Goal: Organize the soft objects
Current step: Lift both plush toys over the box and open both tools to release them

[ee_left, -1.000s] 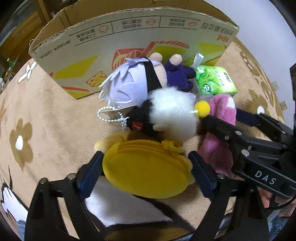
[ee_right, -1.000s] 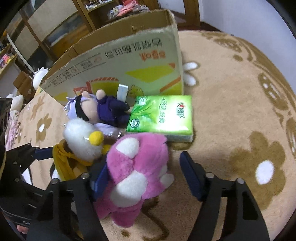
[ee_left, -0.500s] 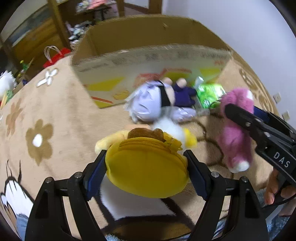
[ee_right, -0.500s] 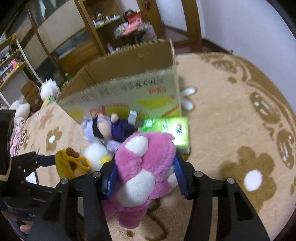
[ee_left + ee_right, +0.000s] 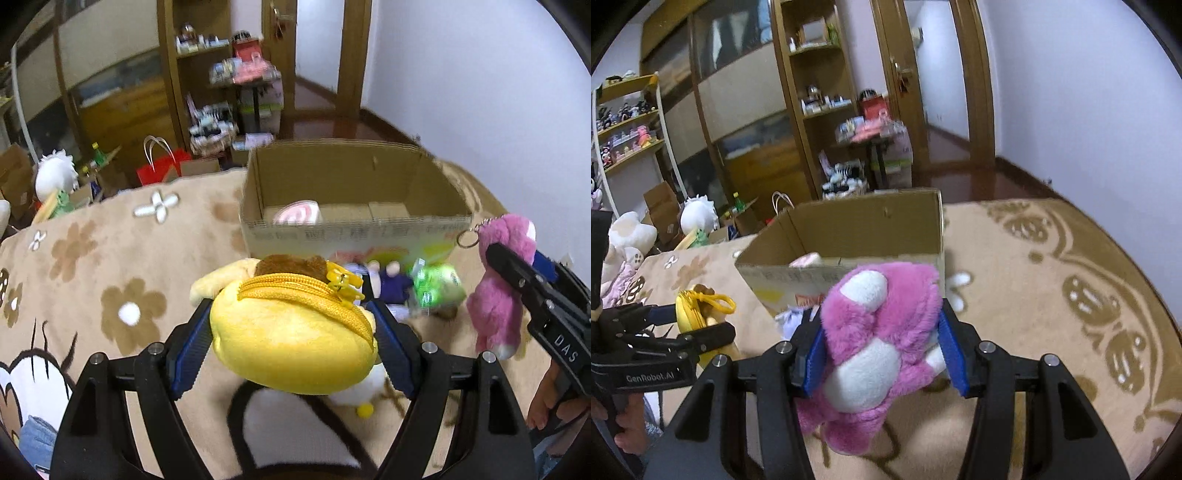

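Two plush items are up off the rug at once, one in each tong, with the open cardboard box (image 5: 354,192) ahead of both. The left gripper (image 5: 291,332) is clamped across a yellow plush zip pouch (image 5: 295,339), blue pads pressed into its sides, zipper uppermost; the right gripper (image 5: 882,350) squeezes a pink plush bear (image 5: 879,332) around its middle, legs dangling below the pads and a keyring (image 5: 467,238) hanging near its head in the left view. Inside the box a pink-and-white swirl plush (image 5: 297,214) already lies toward the left of the floor, so the middle and right look free. On the flowered rug (image 5: 110,266) in front of the box wall lie a doll in dark purple (image 5: 391,282), a green tissue pack (image 5: 437,284) and a small white fluffy toy (image 5: 360,391) just under the pouch. The step in hand looks like the carry to the box, and doing it well probably means lifting both loads clear of the near cardboard rim before moving forward, since the dangling bear legs could catch it. Keeping the tongs apart should stop the toys brushing each other. Each is best released low over a bare patch of box floor, bear right and pouch centre, rather than dropped from height.
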